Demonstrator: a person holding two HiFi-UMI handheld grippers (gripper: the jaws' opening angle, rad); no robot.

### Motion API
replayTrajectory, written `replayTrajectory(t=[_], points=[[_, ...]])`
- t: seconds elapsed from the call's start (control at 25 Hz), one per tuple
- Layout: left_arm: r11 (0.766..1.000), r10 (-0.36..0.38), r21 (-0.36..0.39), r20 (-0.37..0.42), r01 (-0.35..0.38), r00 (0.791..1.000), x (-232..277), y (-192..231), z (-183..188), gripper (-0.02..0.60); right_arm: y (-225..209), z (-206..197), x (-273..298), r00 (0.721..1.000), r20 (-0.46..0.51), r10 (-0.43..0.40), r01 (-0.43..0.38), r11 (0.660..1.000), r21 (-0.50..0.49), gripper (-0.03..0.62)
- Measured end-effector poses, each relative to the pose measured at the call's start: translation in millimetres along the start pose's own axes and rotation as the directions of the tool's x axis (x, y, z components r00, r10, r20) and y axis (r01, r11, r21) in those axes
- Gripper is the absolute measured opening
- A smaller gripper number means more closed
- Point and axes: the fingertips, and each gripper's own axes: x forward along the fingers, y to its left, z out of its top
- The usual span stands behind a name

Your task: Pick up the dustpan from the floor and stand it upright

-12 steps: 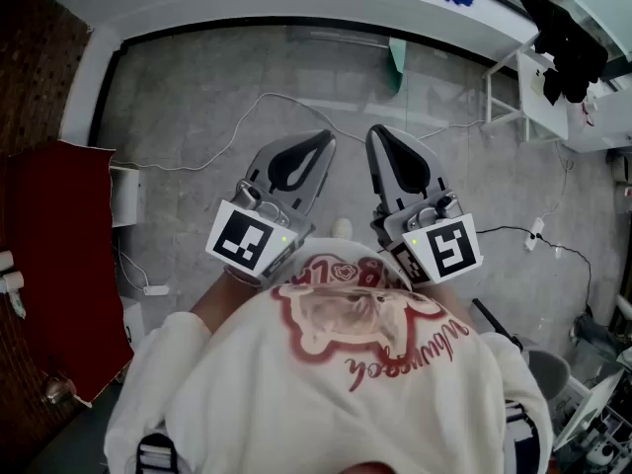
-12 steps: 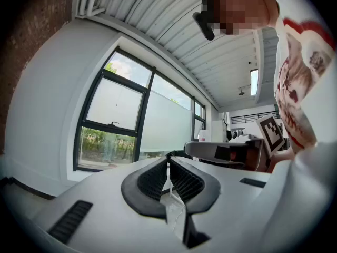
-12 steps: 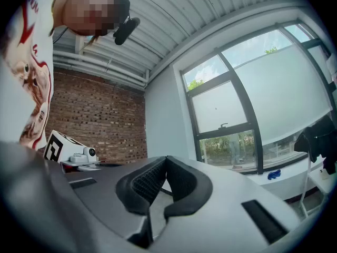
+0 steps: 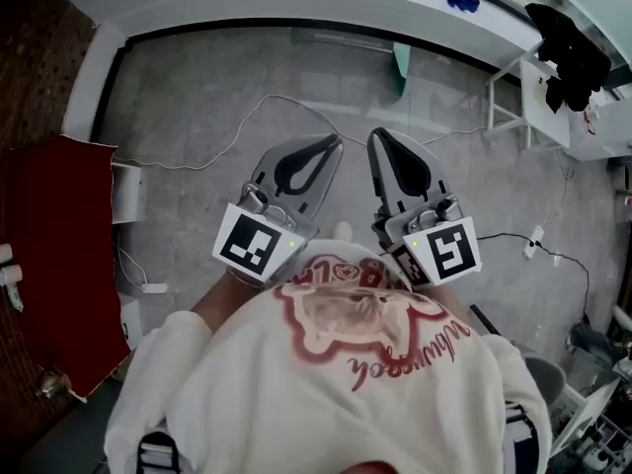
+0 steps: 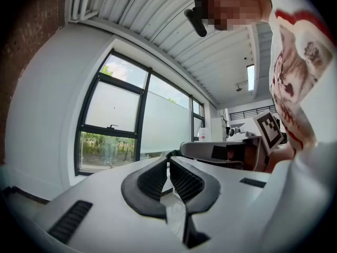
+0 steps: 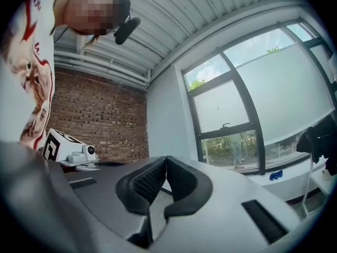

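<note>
Two hand-held grey grippers sit side by side at mid-frame in the head view, both pointing toward the top of the frame over the grey concrete floor. The left gripper has its black ribbed fingers closed tip to tip with nothing between them. The right gripper matches it, its fingers also shut and empty. There are two black-and-white marker cubes, one on each gripper.

The only thing that looks like the dustpan is one pale green flat plastic piece at upper centre, at the foot of the long white ledge. It is well apart from both grippers, and whether it lies or leans cannot be told.

Two cables cross the floor: one thin white cable at upper left of the grippers and one black cable at right. One dark red cloth fills the left edge. The person's cream sweatshirt with red print fills the bottom of the frame.
</note>
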Motion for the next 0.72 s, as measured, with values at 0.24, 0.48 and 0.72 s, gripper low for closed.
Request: replayTrajectory(t=[0.24, 0.48, 0.72], points=[[1.0, 0.009, -0.021, 0.006, -0.009, 1.0, -2.4, 2.9, -1.6, 0.02, -0.6, 11.5, -0.9, 0.998, 0.056, -0.009, 0.009, 1.0, 0.011, 0.025], [0.998, 0.0, -0.069, 0.022, 0.002, 1.0, 3.2, 0.9, -2.0, 0.02, -8.4, 8.0, -4.6, 0.999, 0.041, -0.009, 0.009, 1.0, 0.014, 0.025], [0.994, 0.016, -0.11, 0.038, -0.012, 0.999, 23.2, -9.5, 1.4, 0.02, -27.3, 12.0, -16.9, 0.999, 0.035, 0.013, -0.013, 1.0, 0.013, 0.025]])
